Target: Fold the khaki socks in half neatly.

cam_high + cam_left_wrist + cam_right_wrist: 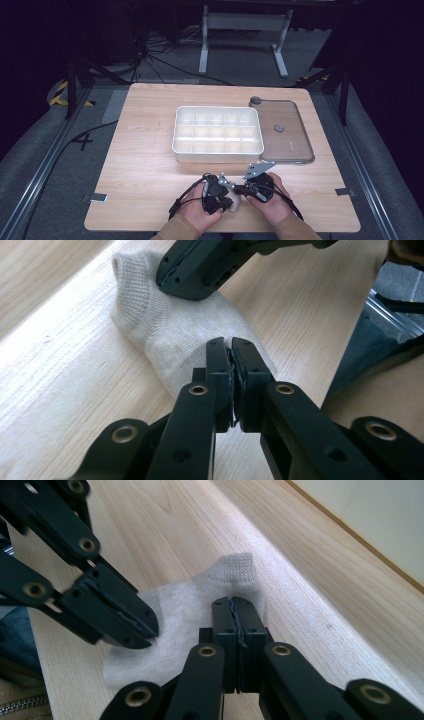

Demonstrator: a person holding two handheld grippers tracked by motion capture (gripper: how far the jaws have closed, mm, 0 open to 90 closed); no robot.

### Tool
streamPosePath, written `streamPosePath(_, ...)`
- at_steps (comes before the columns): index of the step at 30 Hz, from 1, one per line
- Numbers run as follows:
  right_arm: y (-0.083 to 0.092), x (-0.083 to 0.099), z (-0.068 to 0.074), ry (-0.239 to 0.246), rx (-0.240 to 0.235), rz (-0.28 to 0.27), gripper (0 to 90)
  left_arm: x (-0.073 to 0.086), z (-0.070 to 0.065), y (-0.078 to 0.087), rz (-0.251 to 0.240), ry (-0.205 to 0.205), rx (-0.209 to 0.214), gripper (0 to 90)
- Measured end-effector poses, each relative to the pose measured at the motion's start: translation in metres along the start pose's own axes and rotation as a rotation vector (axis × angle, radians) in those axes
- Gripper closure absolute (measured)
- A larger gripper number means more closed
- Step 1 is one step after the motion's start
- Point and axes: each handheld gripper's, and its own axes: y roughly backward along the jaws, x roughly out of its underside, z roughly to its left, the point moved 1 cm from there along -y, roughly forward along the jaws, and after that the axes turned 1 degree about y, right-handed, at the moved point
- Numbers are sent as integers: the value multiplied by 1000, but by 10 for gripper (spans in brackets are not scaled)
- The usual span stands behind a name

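Sock, cream and ribbed at the cuff, lies flat on my wooden table near the front edge, at about 6 o'clock from the white compartment tray in the high view. It sits right between my two hands, and both tools are on it.

My left gripper has its jaws pressed together; in the left gripper view the tips rest on the fabric at the sock's nearer end. I cannot tell from that view whether any cloth is pinched between the pads. At 12 o'clock in that view the other tool's black jaws come down on the far, cuffed part of the sock.

My right gripper is likewise closed, pads meeting along a thin seam, tips lying on the sock just below the ribbed cuff. Again, I cannot make out cloth caught between them. At 9 o'clock in the right gripper view, the left tool's closed tip touches the sock's edge.

Beyond the tray, at 3 o'clock from it and touching its side, lies a clear lid with a small knob.
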Motion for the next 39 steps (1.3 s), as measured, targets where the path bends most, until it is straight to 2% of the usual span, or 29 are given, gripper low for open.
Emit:
streamPosePath(2,0,0,0,-2,-1,0,899,0,1,0,6,22,9,882)
streamPosePath(7,5,-1,0,-6,-13,-4,887,1,1,-1,12,29,0,895)
streamPosePath(9,8,-2,0,-10,-13,-6,852,1,1,-1,16,32,0,895)
streamPosePath(12,15,-2,-2,-31,-15,-11,762,1,0,0,23,42,1,896)
streamPosePath(14,19,-3,-3,-56,-10,-24,669,1,1,-1,22,34,-1,897)
streamPosePath(15,19,-3,-3,-56,-10,-24,669,1,0,0,26,30,-5,897)
streamPosePath(16,22,-4,-5,-73,3,-36,588,1,-1,-1,25,28,-8,896)
streamPosePath(19,20,-4,-6,-101,-2,-31,541,1,-5,-1,23,21,-30,896)
streamPosePath(23,13,-4,-6,-127,-21,-29,514,1,-6,-1,23,22,-37,896)
streamPosePath(26,6,-4,-5,-121,-25,-12,505,2,-7,-1,21,5,-46,896)
streamPosePath(32,-1,-4,-5,-122,-32,10,493,4,-10,0,16,2,-58,895)
streamPosePath(38,-9,-1,-9,-164,-62,36,442,5,-9,0,18,7,-58,894)
streamPosePath(39,-10,-1,-11,-189,-81,41,442,5,-10,0,26,3,-61,894)
